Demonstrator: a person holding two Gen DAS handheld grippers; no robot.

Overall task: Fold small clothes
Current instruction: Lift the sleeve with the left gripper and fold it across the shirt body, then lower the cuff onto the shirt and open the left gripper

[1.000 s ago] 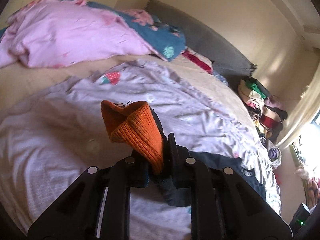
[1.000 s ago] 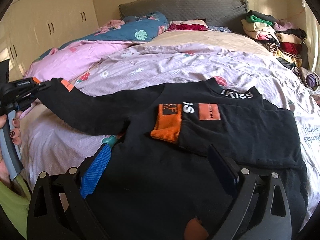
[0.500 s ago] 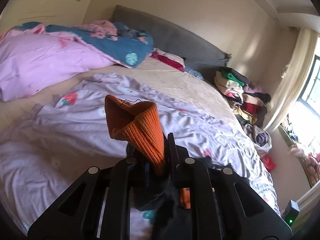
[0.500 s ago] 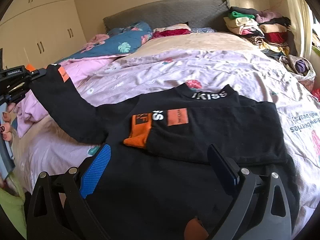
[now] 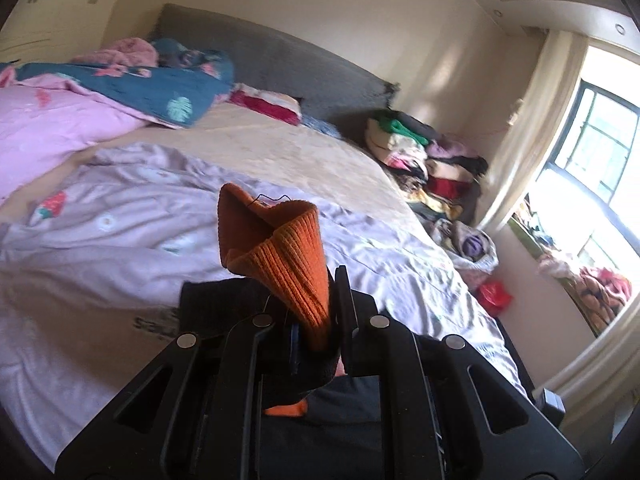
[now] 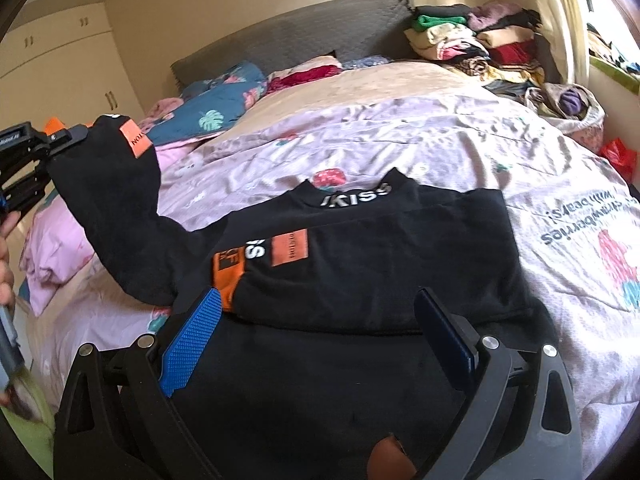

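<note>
A black sweatshirt [image 6: 360, 264] with orange cuffs and white lettering lies on the lilac bedspread [image 6: 460, 148]. One sleeve is folded across its chest, its orange cuff [image 6: 228, 276] near the middle. My left gripper [image 5: 316, 312] is shut on the other sleeve's orange ribbed cuff [image 5: 280, 248] and holds that sleeve [image 6: 116, 208] raised at the left of the right wrist view. The left gripper also shows there [image 6: 60, 140]. My right gripper [image 6: 320, 340] is open and empty, low over the sweatshirt's lower body.
A pink quilt [image 5: 48, 128] and a teal floral blanket [image 5: 160, 88] lie at the bed's far left. A stack of folded clothes [image 6: 472, 40] stands by the grey headboard [image 6: 300, 44]. A window [image 5: 600, 140] and clutter are beyond the bed's right edge.
My left gripper has lifted the sleeve higher and swung it toward the sweatshirt's body. The right gripper has stayed open over the lower body, with its view shifting slightly.
</note>
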